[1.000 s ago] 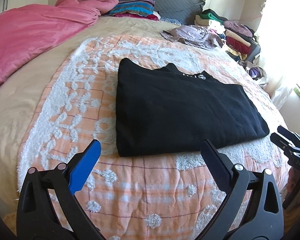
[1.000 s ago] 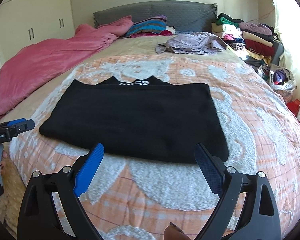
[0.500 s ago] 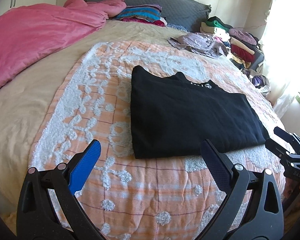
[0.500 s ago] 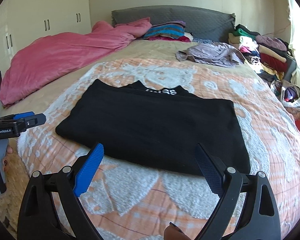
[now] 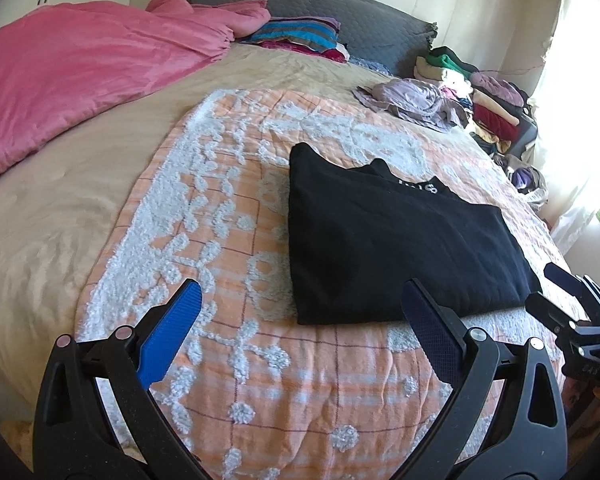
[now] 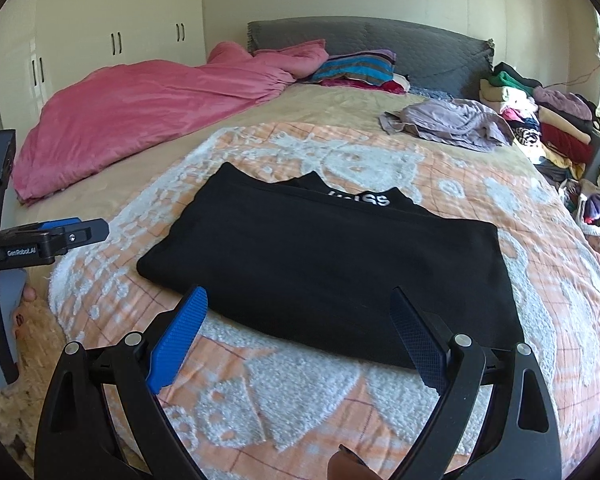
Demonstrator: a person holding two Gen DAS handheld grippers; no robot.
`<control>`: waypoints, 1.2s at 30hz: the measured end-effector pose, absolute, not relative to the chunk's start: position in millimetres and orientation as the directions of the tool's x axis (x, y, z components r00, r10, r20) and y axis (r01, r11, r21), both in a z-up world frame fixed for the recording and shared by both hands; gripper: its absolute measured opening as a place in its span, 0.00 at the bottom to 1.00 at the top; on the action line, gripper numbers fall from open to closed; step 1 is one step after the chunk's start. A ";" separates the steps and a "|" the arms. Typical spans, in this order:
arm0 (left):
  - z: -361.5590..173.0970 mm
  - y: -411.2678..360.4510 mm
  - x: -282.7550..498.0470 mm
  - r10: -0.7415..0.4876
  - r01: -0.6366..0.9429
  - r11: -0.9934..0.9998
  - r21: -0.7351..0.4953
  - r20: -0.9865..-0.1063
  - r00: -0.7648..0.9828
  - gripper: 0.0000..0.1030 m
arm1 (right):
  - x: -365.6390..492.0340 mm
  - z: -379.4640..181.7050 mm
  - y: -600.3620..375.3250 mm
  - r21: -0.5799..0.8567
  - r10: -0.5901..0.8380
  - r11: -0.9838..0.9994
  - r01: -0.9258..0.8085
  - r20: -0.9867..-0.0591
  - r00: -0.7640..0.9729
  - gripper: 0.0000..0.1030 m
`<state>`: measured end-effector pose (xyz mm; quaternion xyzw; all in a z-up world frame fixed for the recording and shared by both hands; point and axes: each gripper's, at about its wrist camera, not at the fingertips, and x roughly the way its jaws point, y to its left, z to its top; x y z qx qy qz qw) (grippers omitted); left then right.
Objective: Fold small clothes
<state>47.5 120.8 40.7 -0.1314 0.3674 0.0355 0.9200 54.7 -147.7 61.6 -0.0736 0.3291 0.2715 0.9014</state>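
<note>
The black shirt [image 6: 332, 268] lies flat, already folded into a rectangle, on the orange blanket [image 6: 300, 392] on the bed. Its long axis runs left to right across both views. The right hand-held gripper [image 6: 298, 330] hovers just before the near edge, jaws apart and empty. The left hand-held gripper [image 5: 302, 316] is off the shirt's left corner, jaws likewise apart. The right looks nearer the cloth. White lettering at the collar is partly hidden by the fold and unreadable.
</note>
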 end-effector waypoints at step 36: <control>29.5 134.4 118.2 0.045 -0.198 0.973 -0.123 -0.735 0.676 0.91 | 68.9 34.4 -68.3 -0.012 0.494 0.742 -0.671 -0.666 0.559 0.95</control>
